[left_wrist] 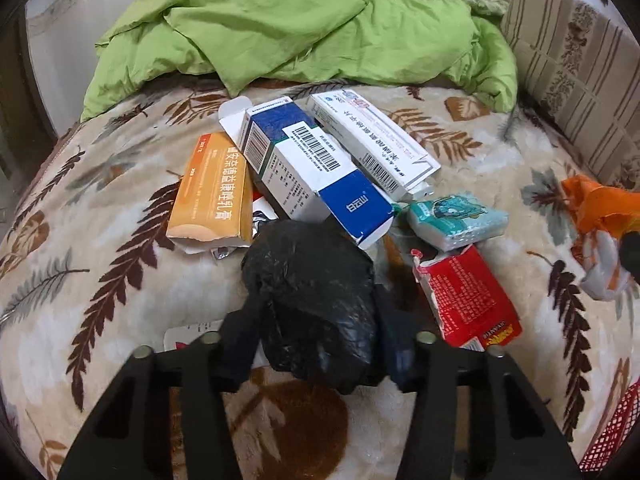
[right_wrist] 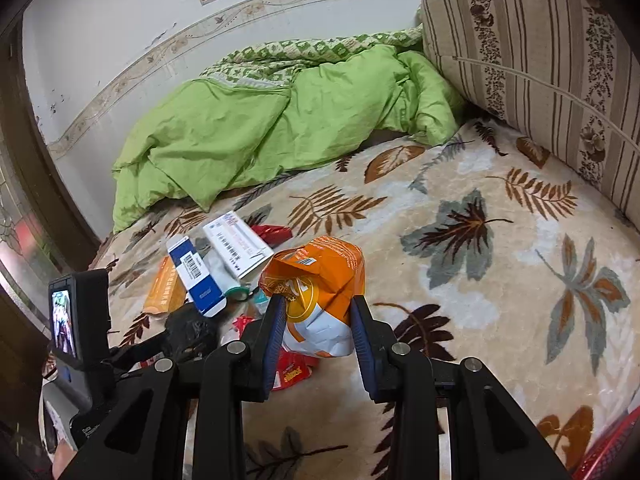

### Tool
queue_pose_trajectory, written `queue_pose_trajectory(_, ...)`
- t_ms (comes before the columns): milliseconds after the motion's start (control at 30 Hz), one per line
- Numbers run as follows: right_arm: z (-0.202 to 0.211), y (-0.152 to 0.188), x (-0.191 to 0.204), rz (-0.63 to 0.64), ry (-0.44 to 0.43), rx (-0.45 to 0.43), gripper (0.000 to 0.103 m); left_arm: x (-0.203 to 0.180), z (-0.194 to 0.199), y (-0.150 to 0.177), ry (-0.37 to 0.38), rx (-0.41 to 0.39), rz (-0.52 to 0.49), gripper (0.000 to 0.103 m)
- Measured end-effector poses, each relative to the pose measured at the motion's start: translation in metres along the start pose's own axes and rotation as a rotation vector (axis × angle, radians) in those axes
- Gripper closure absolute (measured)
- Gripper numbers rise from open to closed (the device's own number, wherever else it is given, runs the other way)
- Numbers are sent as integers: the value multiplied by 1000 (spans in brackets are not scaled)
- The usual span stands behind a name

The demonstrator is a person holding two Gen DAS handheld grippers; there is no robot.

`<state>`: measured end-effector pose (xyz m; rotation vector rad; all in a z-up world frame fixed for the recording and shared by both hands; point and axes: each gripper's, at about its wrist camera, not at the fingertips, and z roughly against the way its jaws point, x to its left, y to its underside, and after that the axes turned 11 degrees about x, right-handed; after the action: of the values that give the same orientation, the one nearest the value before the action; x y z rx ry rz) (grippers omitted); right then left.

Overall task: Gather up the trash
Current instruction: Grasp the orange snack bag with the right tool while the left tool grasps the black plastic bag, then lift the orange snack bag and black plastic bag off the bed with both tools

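We are pinching a crumpled black plastic bag (left_wrist: 312, 304) with the left gripper (left_wrist: 316, 344), its jaws pressing on the bag from both sides, just in front of the pile of trash on the leaf-print blanket (left_wrist: 100, 248). With the right gripper (right_wrist: 318, 328) we are clamping an orange-and-white snack wrapper (right_wrist: 316, 296) between the blue pads (right_wrist: 276, 336), which are squeezing its lower part while the top is sticking up. The rest of the trash is lying together on the blanket: an orange carton (left_wrist: 212, 196) on the left, a blue-and-white box (left_wrist: 312, 168) leaning over it, a long white box (left_wrist: 372, 140) beside that, a teal tissue pack (left_wrist: 456, 220) and a torn red packet (left_wrist: 468, 300) to the right. A green quilt (left_wrist: 304, 24) is bunching up behind the pile, and a striped cushion (right_wrist: 540, 60) is standing at the right.
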<state>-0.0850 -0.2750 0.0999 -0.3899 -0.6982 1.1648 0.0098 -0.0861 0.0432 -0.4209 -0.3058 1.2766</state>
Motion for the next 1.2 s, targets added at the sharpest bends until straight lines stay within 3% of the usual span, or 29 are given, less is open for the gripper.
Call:
queue_pose_trajectory(167, 2, 3, 8, 35, -15, -1, 68, 15, 25, 11, 146, -26, 28, 63)
queue_pose_trajectory(333, 6, 10, 17, 64, -31, 1, 68, 24, 57, 33, 232, -53, 48, 64)
queue_pose_trajectory(533, 16, 33, 32, 132, -85, 32, 68, 34, 89, 76, 237, -92, 55, 64)
queue_pose_trajectory(700, 25, 56, 43, 187, -121, 58, 68, 42, 87, 104, 205, -71, 77, 64)
queue_pose_trajectory(933, 22, 64, 58, 242, -109, 68, 68, 51, 61, 105, 208, 13, 125, 63)
queue_pose_trajectory(1067, 20, 65, 61, 253, -102, 76, 68, 51, 45, 103, 213, 68, 143, 54)
queue_pose_trajectory(1200, 18, 64, 61, 256, -101, 86, 68, 52, 43, 102, 210, 62, 152, 57)
